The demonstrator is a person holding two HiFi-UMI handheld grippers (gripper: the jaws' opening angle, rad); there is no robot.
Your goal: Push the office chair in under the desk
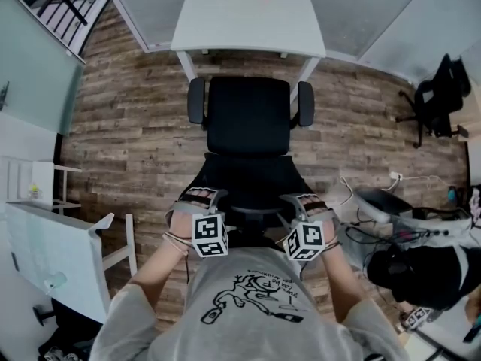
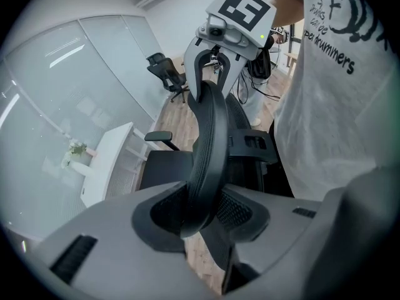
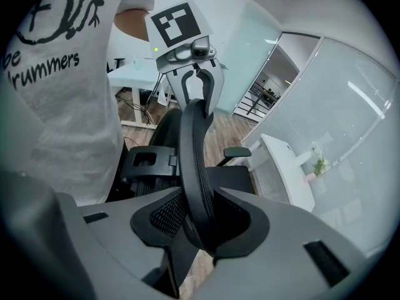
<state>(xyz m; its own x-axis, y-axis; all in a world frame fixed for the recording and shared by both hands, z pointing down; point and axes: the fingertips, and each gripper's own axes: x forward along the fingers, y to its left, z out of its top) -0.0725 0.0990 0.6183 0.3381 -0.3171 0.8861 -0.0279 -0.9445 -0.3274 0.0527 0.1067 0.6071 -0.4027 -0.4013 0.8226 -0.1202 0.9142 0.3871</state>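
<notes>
Black chair [image 1: 248,119] stands on the wood floor [image 1: 135,126], seat just short of the white table's [image 1: 248,21] near edge; left tongs [image 1: 201,198] and right tongs [image 1: 299,200] sit at its backrest top. Left tongs clamp the backrest rim [image 2: 203,149]. Right tongs seem clamped on that rim too. Push level and evenly with both, so the armrests [image 1: 196,100] pass between the table legs [image 1: 186,65].

Wood-plank floor [image 1: 128,134] carries the white desk [image 1: 248,28] at the far wall. On the floor just before it: office chair [image 1: 249,115]. Right side: second chair [image 1: 440,96], loose cables [image 1: 353,190].
</notes>
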